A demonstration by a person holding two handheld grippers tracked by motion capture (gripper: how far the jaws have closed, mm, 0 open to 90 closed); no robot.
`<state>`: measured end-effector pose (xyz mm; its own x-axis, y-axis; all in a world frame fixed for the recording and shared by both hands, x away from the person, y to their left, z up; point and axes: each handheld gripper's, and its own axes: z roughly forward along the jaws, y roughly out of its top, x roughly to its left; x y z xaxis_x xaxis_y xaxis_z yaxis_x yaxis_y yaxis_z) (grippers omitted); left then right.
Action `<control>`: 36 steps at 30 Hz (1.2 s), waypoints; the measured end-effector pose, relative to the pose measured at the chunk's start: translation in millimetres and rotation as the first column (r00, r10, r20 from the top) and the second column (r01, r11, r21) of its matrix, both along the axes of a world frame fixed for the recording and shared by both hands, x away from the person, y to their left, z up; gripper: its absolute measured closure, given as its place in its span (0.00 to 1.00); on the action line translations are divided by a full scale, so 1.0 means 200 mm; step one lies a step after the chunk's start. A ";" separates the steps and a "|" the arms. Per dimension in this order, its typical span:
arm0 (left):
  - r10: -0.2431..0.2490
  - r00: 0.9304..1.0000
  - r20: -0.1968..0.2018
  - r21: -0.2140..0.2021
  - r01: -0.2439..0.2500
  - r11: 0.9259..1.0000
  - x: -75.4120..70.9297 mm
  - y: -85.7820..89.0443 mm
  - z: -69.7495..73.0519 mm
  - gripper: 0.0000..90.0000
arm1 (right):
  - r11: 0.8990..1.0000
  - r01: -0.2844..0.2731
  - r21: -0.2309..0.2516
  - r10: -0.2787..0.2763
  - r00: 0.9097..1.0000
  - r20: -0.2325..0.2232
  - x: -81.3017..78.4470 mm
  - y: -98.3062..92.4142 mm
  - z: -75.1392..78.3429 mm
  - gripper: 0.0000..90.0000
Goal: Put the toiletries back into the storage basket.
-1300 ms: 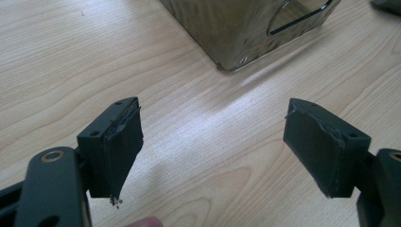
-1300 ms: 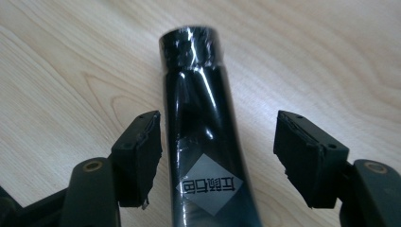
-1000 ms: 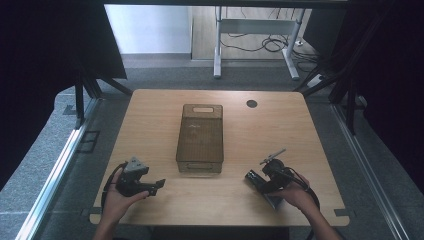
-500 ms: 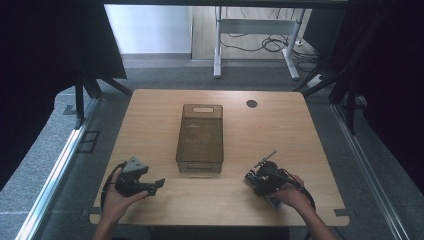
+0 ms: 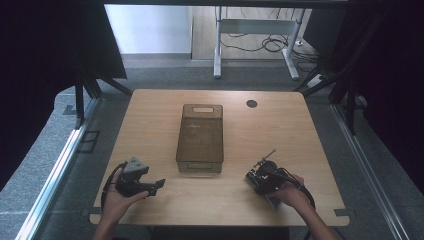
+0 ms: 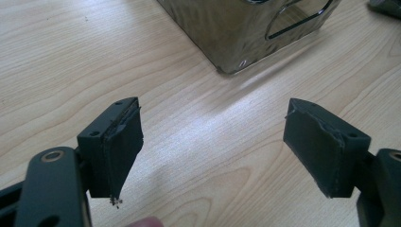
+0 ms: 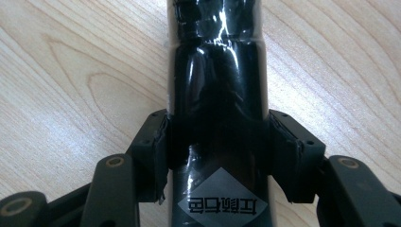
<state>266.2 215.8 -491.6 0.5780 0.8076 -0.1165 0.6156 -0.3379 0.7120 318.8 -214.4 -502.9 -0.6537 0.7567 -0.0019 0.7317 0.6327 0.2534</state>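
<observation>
A brown see-through box (image 5: pixel 200 137) with a handle slot lies lengthways in the middle of the wooden table (image 5: pixel 300 130). Its near corner (image 6: pixel 246 28) rises ahead of my left gripper (image 6: pixel 213 137), which is open over bare wood with nothing between the jaws. In the high view that left gripper (image 5: pixel 155 185) rests near the table's front left, held by a hand. My right gripper (image 7: pixel 217 127) is shut on a glossy black cylinder (image 7: pixel 217 71) with a grey diamond label, both pads pressed against its sides. From above, the right gripper (image 5: pixel 262 177) sits at the front right, right of the box.
A dark round cable hole (image 5: pixel 251 103) is in the table's far right part. Black curtains and frame legs stand on both sides of the table, and a grey desk frame (image 5: pixel 255 35) stands beyond it. Bare wood lies between the grippers.
My right gripper has shifted a little left and nearer the front edge, turning as it went. The left gripper and the box have stayed put.
</observation>
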 end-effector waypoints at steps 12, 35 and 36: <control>0.004 1.000 0.004 -0.002 -0.004 1.000 0.00 0.01 0.00 0.23 | 0.997 0.032 0.066 -0.029 0.999 -0.033 0.04 -0.05 0.01 0.51; 0.000 1.000 -0.002 -0.003 0.000 1.000 0.00 0.01 0.00 0.23 | 0.973 0.099 0.207 -0.081 0.992 -0.091 0.06 -0.12 0.14 0.51; 0.001 1.000 -0.001 -0.003 -0.001 1.000 0.00 0.01 0.00 0.23 | 0.973 0.100 0.209 -0.082 0.992 -0.091 0.06 -0.12 0.14 0.51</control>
